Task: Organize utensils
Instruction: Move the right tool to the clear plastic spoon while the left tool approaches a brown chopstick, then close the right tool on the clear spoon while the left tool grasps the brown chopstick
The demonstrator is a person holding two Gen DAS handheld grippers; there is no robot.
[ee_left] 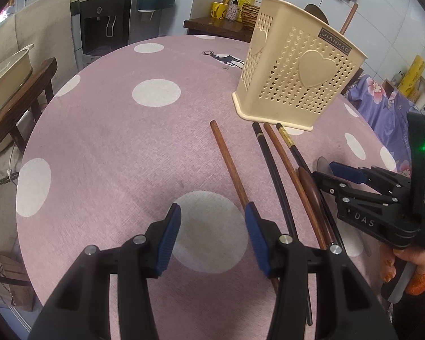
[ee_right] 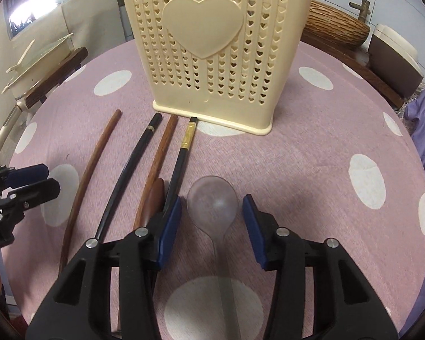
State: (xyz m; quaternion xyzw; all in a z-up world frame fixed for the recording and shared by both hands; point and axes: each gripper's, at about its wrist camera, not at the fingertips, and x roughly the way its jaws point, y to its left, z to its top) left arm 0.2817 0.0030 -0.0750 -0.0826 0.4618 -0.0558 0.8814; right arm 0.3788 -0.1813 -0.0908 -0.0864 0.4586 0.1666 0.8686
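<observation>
A cream perforated utensil holder (ee_left: 294,68) with heart shapes stands on the pink dotted tablecloth; it fills the top of the right wrist view (ee_right: 218,48). In front of it lie two brown chopsticks (ee_right: 82,181), two black chopsticks (ee_right: 181,155), a brown wooden spoon (ee_right: 153,201) and a clear plastic spoon (ee_right: 212,201). My right gripper (ee_right: 212,226) is open, its fingers on either side of the clear spoon's neck. My left gripper (ee_left: 212,235) is open and empty, its right finger over the leftmost brown chopstick (ee_left: 226,164).
The round table (ee_left: 99,130) has its edge close on the left and right. A wooden stool with a cream pot (ee_left: 5,85) stands to the left. A side table with bottles (ee_left: 235,8) is behind. A purple floral cloth (ee_left: 382,104) lies to the right.
</observation>
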